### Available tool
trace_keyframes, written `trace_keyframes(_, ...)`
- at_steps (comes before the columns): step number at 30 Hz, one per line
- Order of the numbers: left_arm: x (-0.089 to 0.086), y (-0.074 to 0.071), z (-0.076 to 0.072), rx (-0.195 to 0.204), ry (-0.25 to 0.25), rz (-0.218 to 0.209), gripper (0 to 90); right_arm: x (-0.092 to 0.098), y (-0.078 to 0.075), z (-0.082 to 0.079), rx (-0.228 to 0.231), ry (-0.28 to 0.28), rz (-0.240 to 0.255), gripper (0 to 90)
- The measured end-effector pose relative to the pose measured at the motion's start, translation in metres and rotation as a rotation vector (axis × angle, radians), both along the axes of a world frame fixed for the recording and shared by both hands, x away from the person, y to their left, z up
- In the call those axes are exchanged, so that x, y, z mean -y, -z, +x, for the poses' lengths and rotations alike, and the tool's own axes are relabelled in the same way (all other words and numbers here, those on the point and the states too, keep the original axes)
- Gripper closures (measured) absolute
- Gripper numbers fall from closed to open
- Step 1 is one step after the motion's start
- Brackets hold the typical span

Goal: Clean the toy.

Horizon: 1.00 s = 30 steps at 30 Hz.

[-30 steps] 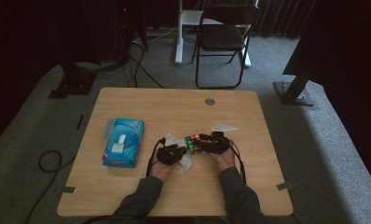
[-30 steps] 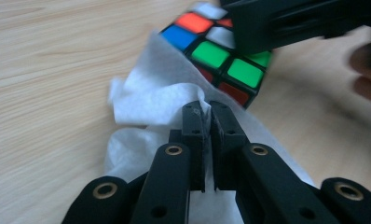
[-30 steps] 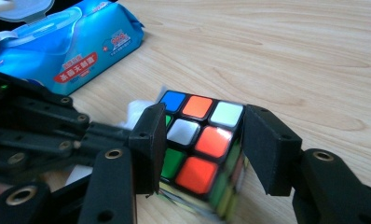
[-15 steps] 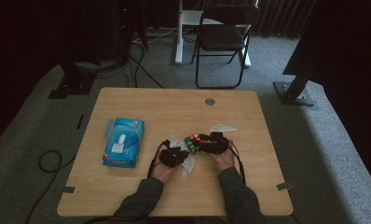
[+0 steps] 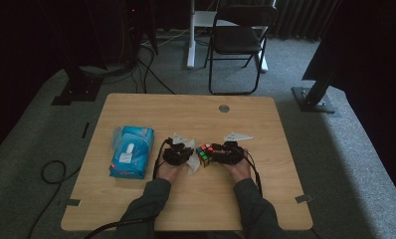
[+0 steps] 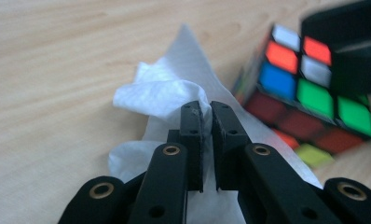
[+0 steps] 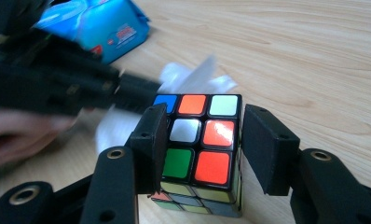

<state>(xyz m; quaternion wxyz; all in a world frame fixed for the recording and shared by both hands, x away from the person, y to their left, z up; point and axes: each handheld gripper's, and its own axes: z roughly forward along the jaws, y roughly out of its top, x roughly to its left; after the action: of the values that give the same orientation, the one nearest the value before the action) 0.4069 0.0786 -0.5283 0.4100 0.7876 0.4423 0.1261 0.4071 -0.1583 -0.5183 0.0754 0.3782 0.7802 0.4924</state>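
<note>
A scrambled Rubik's cube (image 5: 204, 154) sits near the middle of the wooden table (image 5: 186, 114). My right gripper (image 7: 200, 140) is shut on the cube (image 7: 197, 140), one black pad on each side. My left gripper (image 6: 206, 116) is shut on a crumpled white tissue (image 6: 165, 93), just left of the cube (image 6: 309, 93). In the high view the left gripper (image 5: 178, 154) and right gripper (image 5: 228, 153) face each other across the cube, with the tissue (image 5: 192, 163) hanging between. The left gripper (image 7: 58, 88) looks blurred in the right gripper view.
A blue pack of wipes (image 5: 131, 151) lies on the left part of the table. A round grommet (image 5: 224, 108) is set near the far edge. Beyond the table stand a folding chair (image 5: 238, 42) and stand bases, with cables on the floor.
My left gripper has shifted a little away from the near edge with the tissue in it, staying beside the cube. The right gripper and the cube have kept still.
</note>
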Motion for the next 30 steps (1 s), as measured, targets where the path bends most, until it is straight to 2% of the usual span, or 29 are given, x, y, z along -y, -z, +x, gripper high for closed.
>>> trace_keyframes(2,0.001,0.0,0.003,-0.011,0.004,-0.016,84.3,-0.002,-0.001,-0.001,0.012,-0.029,-0.012,51.6)
trace_keyframes(4,0.002,0.0,0.002,-0.009,0.017,-0.014,84.3,-0.002,-0.001,-0.001,0.017,-0.039,-0.018,51.5)
trace_keyframes(5,0.006,0.0,-0.001,0.001,0.037,0.004,85.3,-0.002,-0.001,-0.001,0.013,-0.039,-0.016,50.6)
trace_keyframes(7,0.005,0.002,-0.002,-0.005,0.061,-0.013,85.0,-0.001,-0.002,-0.001,0.014,-0.013,-0.026,45.1)
trace_keyframes(9,0.007,0.002,-0.005,0.006,0.075,0.001,85.1,0.001,-0.002,-0.001,0.009,0.011,-0.032,43.7)
trace_keyframes(15,0.01,0.005,-0.014,0.007,0.093,-0.021,85.2,0.007,-0.003,0.001,0.004,0.049,-0.037,45.5)
trace_keyframes(21,0.011,0.006,-0.023,0.016,0.122,-0.029,85.2,0.011,-0.003,0.002,-0.001,0.066,-0.032,49.4)
trace_keyframes(24,0.011,0.007,-0.025,0.021,0.124,-0.033,85.2,0.011,-0.003,0.002,0.002,0.069,-0.032,48.2)
trace_keyframes(30,0.012,0.01,-0.025,0.014,0.125,-0.028,85.1,0.005,-0.003,0.001,0.004,0.044,-0.02,46.4)
